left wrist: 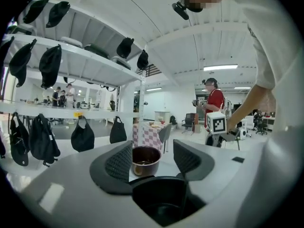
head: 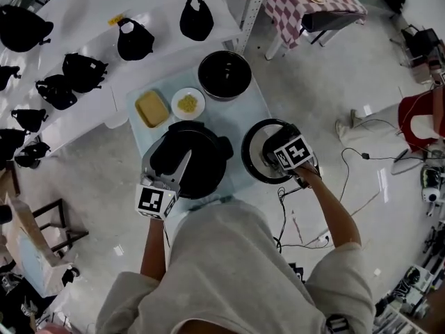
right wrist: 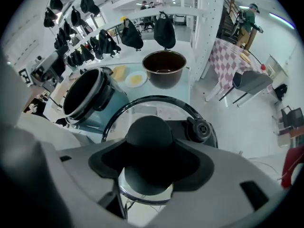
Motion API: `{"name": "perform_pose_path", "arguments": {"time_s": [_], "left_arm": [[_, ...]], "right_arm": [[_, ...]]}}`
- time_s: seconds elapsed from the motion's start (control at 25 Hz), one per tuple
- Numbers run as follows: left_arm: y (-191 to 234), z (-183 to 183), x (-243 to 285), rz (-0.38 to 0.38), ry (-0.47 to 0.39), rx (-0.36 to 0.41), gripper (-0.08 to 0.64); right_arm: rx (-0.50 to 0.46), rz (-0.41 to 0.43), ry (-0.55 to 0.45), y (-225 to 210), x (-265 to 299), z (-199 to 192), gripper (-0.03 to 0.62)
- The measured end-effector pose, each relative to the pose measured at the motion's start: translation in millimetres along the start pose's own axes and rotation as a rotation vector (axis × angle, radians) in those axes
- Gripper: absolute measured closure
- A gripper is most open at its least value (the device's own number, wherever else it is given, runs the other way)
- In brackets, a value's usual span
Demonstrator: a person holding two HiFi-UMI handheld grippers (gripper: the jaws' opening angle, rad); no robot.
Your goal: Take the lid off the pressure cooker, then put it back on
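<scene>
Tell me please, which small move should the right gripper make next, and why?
Probably carry the lid sideways over the open pressure cooker. The right gripper looks closed on the lid's knob, the lid is off and beside the cooker, and the left gripper stands open, holding nothing, so only putting it back seems left.

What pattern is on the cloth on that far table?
Red-and-white checks; the tablecloth shows best in the head view.

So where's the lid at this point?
Head view: the lid is right of the open pressure cooker, at the table's right edge, under the right gripper.
</scene>
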State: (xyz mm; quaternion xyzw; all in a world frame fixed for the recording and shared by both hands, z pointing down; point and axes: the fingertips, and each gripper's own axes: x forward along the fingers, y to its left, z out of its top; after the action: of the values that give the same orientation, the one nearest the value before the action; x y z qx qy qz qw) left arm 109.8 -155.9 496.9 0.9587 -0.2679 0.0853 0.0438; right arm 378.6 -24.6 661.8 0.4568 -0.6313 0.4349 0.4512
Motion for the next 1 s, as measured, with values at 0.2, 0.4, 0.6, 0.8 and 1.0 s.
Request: {"name": "perform_pose_path", "arguments": {"time_s": [0.2, 0.4, 0.6, 0.8, 1.0], "left_arm": [[-8, 8, 2, 0.018, 0.009, 0.013, 0.312], [-8, 6, -6, 0.049, 0.034, 0.017, 0.313], [-3, 15, -17, 0.094, 0.035, 0.018, 0.313], [-2, 15, -25, 0.114, 0.034, 0.015, 0.313], [-3, 10, -28, 0.107, 0.039, 0.012, 0.313]], "right_arm": [[0.002, 0.008, 0.017, -5, 54, 1, 0.322], [0.020, -0.005, 0.031, -7, 99, 8, 0.321], [0.010, -0.012, 0.081, -6, 128, 7, 0.321], [-0.024, -0.015, 0.086, 4, 146, 5, 0.318], [-0.063, -0.054, 0.034, 9, 150, 4, 0.313]]}}
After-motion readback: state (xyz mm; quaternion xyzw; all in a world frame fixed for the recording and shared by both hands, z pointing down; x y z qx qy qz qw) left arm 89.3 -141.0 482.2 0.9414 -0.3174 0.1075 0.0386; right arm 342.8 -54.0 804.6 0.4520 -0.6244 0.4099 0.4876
